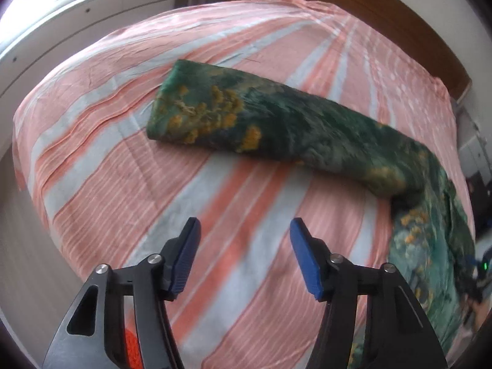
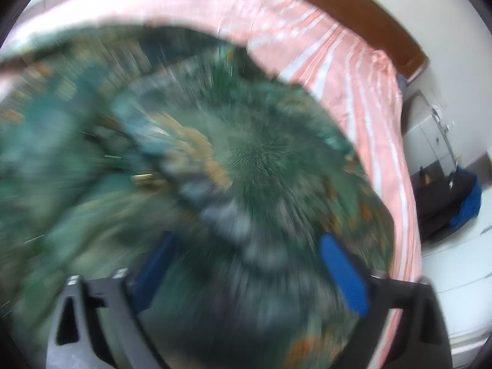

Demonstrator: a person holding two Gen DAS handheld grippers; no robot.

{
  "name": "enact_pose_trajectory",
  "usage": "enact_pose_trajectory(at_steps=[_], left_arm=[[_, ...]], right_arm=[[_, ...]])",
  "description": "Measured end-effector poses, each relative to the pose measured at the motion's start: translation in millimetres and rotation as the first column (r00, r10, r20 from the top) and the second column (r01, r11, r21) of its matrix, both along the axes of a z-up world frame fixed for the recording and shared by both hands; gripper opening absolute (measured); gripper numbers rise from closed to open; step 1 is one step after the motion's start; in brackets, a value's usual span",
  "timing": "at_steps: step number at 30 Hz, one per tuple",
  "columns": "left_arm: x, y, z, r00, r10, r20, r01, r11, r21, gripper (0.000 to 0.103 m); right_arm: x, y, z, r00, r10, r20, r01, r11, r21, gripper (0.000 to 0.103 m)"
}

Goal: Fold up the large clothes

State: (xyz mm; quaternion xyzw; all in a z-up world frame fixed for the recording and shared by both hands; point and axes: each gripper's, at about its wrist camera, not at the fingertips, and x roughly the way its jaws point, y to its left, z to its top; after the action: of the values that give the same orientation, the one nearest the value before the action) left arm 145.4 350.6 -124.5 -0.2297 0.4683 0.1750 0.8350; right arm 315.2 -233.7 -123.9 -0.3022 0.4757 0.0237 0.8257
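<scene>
A large green garment with yellow-orange flower print (image 1: 276, 123) lies folded into a long band across the pink and grey striped bed sheet (image 1: 123, 153). Its right end hangs over the bed's edge. My left gripper (image 1: 246, 224) stands open above bare sheet, short of the garment, with nothing between its blue pads. The right wrist view is heavily blurred. There the same green garment (image 2: 246, 153) fills most of the picture, close under my right gripper (image 2: 249, 246). Its jaws stand wide apart over the cloth, and I see no pad pressing on it. The striped sheet (image 2: 369, 92) shows to the right.
A brown wooden headboard (image 1: 369, 6) runs along the far side of the bed. White drawers (image 1: 92, 6) stand at the back left. Beside the bed on the right are a grey cabinet (image 2: 430, 135) and a dark blue bag (image 2: 455, 203) on the pale floor.
</scene>
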Motion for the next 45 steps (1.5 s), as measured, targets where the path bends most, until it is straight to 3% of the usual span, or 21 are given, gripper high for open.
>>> enact_pose_trajectory(at_steps=[2, 3, 4, 8, 12, 13, 14, 15, 16, 18, 20, 21, 24, 26, 30, 33, 36, 38, 40, 43, 45], left_arm=[[-8, -26, 6, 0.997, -0.078, -0.017, 0.078, 0.996, 0.038, 0.065], [-13, -40, 9, 0.993, -0.118, -0.025, 0.119, 0.991, 0.061, 0.066], [-13, -50, 12, 0.987, -0.157, -0.031, 0.159, 0.984, 0.083, 0.066], [-34, -82, 28, 0.964, -0.265, -0.035, 0.268, 0.952, 0.149, 0.07], [-51, -107, 37, 0.946, -0.323, -0.032, 0.324, 0.931, 0.166, 0.072], [-52, -111, 35, 0.944, -0.329, -0.035, 0.33, 0.929, 0.168, 0.072], [-51, -115, 34, 0.941, -0.336, -0.037, 0.338, 0.927, 0.165, 0.072], [-49, -117, 34, 0.938, -0.344, -0.038, 0.346, 0.925, 0.159, 0.072], [-46, -121, 33, 0.935, -0.352, -0.039, 0.354, 0.922, 0.157, 0.072], [-39, -126, 37, 0.929, -0.368, -0.046, 0.37, 0.914, 0.166, 0.073], [-27, -130, 46, 0.921, -0.387, -0.045, 0.389, 0.904, 0.179, 0.074], [-16, -132, 53, 0.914, -0.403, -0.034, 0.402, 0.896, 0.187, 0.075], [29, -139, 77, 0.89, -0.455, 0.018, 0.443, 0.875, 0.195, 0.093], [69, -145, 85, 0.866, -0.499, 0.042, 0.487, 0.859, 0.159, 0.098], [166, -161, 82, 0.867, -0.498, 0.022, 0.491, 0.861, 0.129, 0.098], [238, -178, 67, 0.87, -0.494, -0.001, 0.494, 0.869, 0.029, 0.097], [291, -208, 50, 0.846, -0.533, 0.004, 0.53, 0.841, -0.109, 0.097], [318, -235, 46, 0.804, -0.594, -0.005, 0.592, 0.802, -0.075, 0.097], [333, -258, 45, 0.744, -0.667, -0.019, 0.668, 0.744, 0.033, 0.098], [352, -274, 28, 0.621, -0.778, -0.099, 0.784, 0.62, 0.042, 0.098], [355, -275, 13, 0.56, -0.812, -0.166, 0.828, 0.558, 0.063, 0.098]], right_arm=[[22, -1, -14, 1.0, -0.024, 0.003, 0.024, 0.998, -0.057, 0.051], [26, -5, -7, 0.998, -0.053, 0.018, 0.054, 0.998, -0.025, 0.028], [26, -16, 9, 0.993, -0.109, 0.053, 0.106, 0.993, 0.055, 0.017], [-1, -94, 81, 0.922, -0.335, 0.192, 0.276, 0.919, 0.28, 0.016], [-61, -225, 124, 0.755, -0.62, 0.216, 0.495, 0.754, 0.432, 0.016], [-81, -265, 122, 0.69, -0.699, 0.19, 0.572, 0.687, 0.449, 0.016], [-95, -292, 119, 0.637, -0.752, 0.169, 0.629, 0.633, 0.451, 0.018], [-116, -325, 107, 0.565, -0.814, 0.132, 0.695, 0.557, 0.455, 0.032], [-138, -357, 90, 0.484, -0.872, 0.074, 0.765, 0.463, 0.449, 0.068], [-179, -401, 55, 0.366, -0.93, -0.046, 0.828, 0.303, 0.471, 0.102], [-214, -416, 30, 0.29, -0.952, -0.102, 0.847, 0.206, 0.49, 0.102], [-226, -414, 24, 0.272, -0.957, -0.097, 0.852, 0.193, 0.487, 0.101], [-255, -389, 26, 0.328, -0.944, -0.043, 0.783, 0.246, 0.572, 0.101], [-268, -358, 37, 0.392, -0.92, 0.03, 0.726, 0.329, 0.604, 0.101], [-272, -278, 53, 0.57, -0.813, 0.122, 0.583, 0.504, 0.637, 0.101], [-271, -226, 55, 0.66, -0.737, 0.144, 0.503, 0.576, 0.645, 0.101], [-282, -176, 54, 0.718, -0.672, 0.179, 0.432, 0.633, 0.642, 0.101], [-281, -148, 55, 0.745, -0.637, 0.195, 0.401, 0.663, 0.632, 0.101], [-274, -129, 51, 0.772, -0.608, 0.184, 0.38, 0.674, 0.633, 0.101], [-264, -113, 39, 0.802, -0.575, 0.162, 0.36, 0.682, 0.637, 0.101], [-263, -105, 35, 0.813, -0.558, 0.163, 0.35, 0.694, 0.629, 0.101]])
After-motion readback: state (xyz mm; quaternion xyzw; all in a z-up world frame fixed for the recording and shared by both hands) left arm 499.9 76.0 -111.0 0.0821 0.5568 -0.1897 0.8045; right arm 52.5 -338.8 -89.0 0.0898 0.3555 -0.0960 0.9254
